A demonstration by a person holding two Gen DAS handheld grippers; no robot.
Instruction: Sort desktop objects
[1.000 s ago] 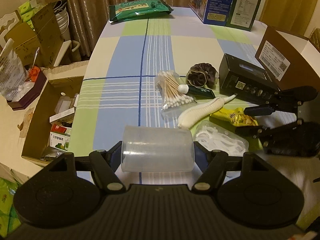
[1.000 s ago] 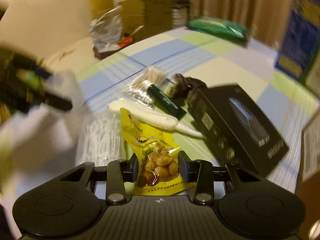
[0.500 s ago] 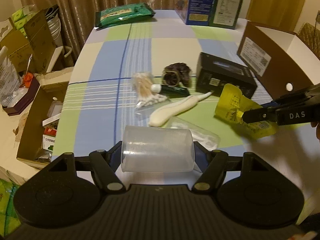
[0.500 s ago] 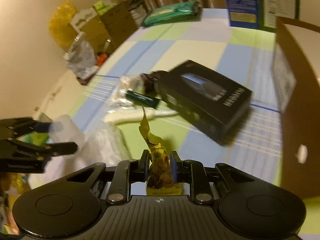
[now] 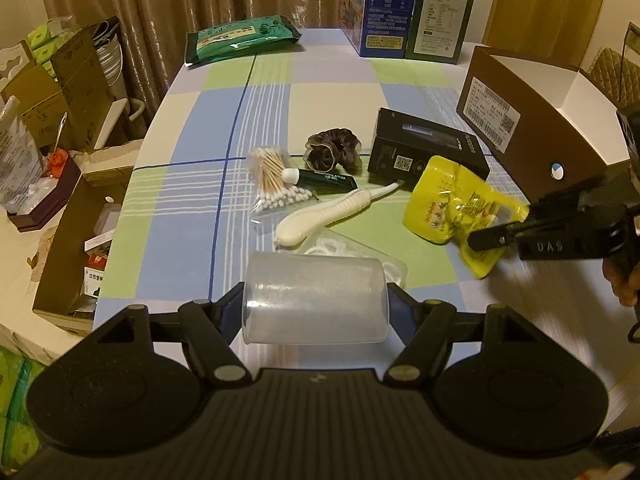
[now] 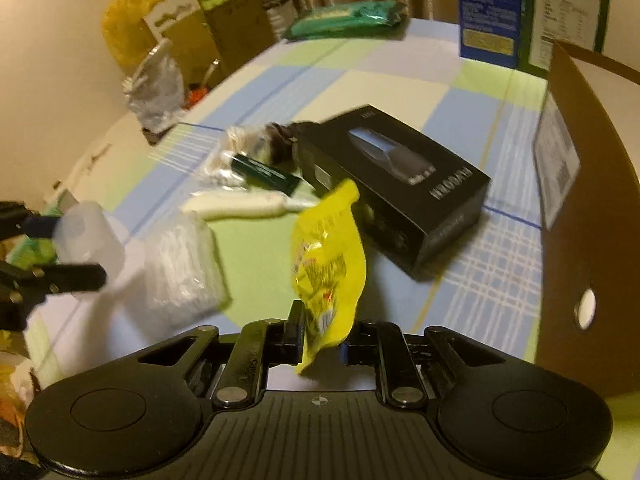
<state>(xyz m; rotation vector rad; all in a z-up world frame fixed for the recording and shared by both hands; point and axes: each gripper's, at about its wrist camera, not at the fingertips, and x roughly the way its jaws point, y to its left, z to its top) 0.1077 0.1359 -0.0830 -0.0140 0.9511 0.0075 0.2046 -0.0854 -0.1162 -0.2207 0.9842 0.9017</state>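
Left wrist view: the left gripper has its jaws spread wide, pinching a translucent plastic cup by its sides, lifted above the table.
Right gripper: jaws nearly pressed together, clamping the lower edge of a yellow snack packet.
Packet position: off the table, near the black box and the brown carton.
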